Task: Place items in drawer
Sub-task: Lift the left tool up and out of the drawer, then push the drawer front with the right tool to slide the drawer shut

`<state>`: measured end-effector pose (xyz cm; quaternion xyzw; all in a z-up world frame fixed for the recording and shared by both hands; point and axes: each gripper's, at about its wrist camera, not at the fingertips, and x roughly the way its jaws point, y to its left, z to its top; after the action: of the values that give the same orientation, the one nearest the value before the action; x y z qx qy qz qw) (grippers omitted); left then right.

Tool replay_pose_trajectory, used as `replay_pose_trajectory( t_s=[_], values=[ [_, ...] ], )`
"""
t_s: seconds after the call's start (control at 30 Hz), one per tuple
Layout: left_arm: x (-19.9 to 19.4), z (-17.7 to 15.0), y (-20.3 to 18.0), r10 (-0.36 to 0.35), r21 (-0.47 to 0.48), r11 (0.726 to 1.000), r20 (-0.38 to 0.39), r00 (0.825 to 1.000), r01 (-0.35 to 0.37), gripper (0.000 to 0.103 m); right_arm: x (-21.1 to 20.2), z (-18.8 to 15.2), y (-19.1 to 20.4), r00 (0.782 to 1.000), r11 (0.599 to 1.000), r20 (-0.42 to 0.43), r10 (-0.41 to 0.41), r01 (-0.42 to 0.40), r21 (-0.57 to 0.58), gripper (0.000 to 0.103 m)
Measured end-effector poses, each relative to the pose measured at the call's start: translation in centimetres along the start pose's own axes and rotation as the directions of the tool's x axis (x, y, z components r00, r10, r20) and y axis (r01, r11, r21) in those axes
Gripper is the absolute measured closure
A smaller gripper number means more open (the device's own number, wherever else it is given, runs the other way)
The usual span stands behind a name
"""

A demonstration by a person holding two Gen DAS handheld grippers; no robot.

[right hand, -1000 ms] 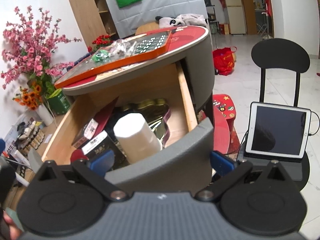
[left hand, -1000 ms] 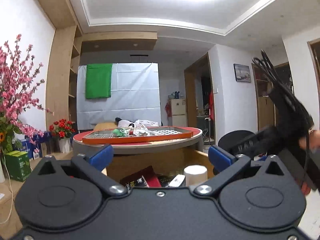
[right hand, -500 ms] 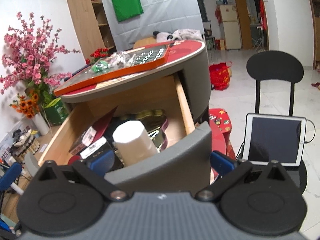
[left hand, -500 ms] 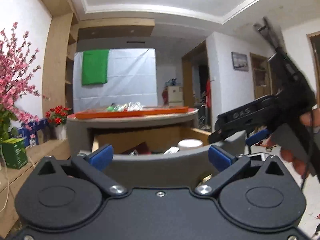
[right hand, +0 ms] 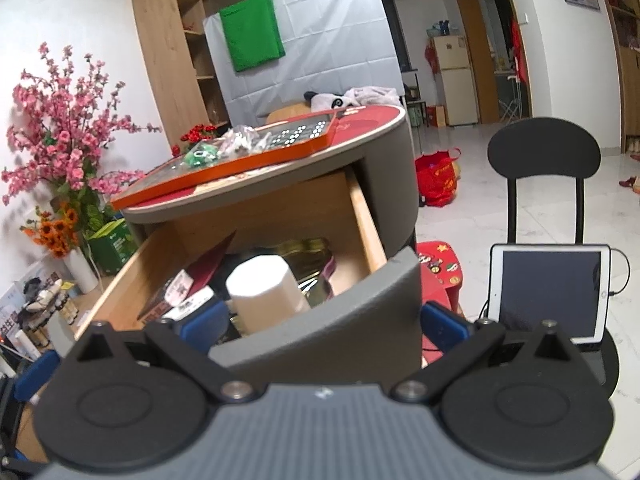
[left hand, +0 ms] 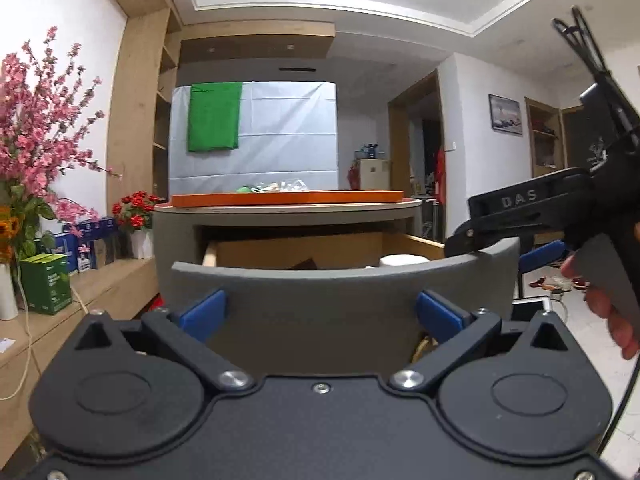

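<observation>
The round table's drawer [right hand: 362,216] stands pulled open, with a curved grey front panel [left hand: 340,300] [right hand: 352,320]. Inside it lie a white cylinder [right hand: 264,288], a dark red box [right hand: 200,268], a gold tin [right hand: 308,252] and small packets. My left gripper [left hand: 320,314] is open, low and right in front of the grey panel. My right gripper [right hand: 322,320] is open, above the panel's right end. The right gripper's body [left hand: 560,208] shows in the left wrist view over the panel's right corner. Both grippers are empty.
An orange tray [right hand: 240,160] with small bags sits on the red tabletop. A tablet [right hand: 550,292] rests on a black chair [right hand: 544,152] to the right. A red stool [right hand: 440,268] stands beside the drawer. Pink flowers [right hand: 60,148] and boxes line the left wall.
The left gripper has dropped from above the drawer to level with its grey front. The right gripper has lifted and tilted slightly; the drawer contents have not moved.
</observation>
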<state>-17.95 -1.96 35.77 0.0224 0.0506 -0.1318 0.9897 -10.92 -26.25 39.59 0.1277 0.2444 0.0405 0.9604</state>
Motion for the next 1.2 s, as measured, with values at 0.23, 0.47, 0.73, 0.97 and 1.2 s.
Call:
replay_pose_trajectory(
  t_s=[0.23, 0.47, 0.73, 0.97, 1.2],
  values=[
    [0.1, 0.0, 0.0, 0.012, -0.007, 1.000, 0.004, 1.000, -0.012, 0.000, 0.2, -0.2, -0.4, 1.000, 0.999, 0.010, 0.019, -0.019, 0.029, 0.001],
    [0.0, 0.1, -0.2, 0.015, -0.007, 1.000, 0.001, 1.000, -0.015, 0.000, 0.4, -0.1, -0.4, 1.000, 0.999, 0.012, 0.017, -0.017, 0.036, 0.001],
    [0.3, 0.2, -0.2, 0.015, -0.013, 1.000, -0.007, 1.000, -0.015, 0.000, 0.7, -0.4, -0.6, 0.998, 0.999, 0.049, 0.033, -0.035, 0.036, 0.001],
    [0.8, 0.3, -0.3, 0.023, -0.021, 1.000, -0.015, 1.000, -0.023, 0.000, 0.3, -1.0, -2.2, 0.983, 0.991, 0.139, 0.117, -0.124, 0.041, 0.001],
    [1.5, 0.4, -0.4, 0.030, -0.022, 0.999, -0.018, 0.999, -0.031, 0.000, -1.2, -1.7, -2.1, 0.939, 0.974, 0.268, 0.213, -0.183, -0.133, 0.001]
  ],
)
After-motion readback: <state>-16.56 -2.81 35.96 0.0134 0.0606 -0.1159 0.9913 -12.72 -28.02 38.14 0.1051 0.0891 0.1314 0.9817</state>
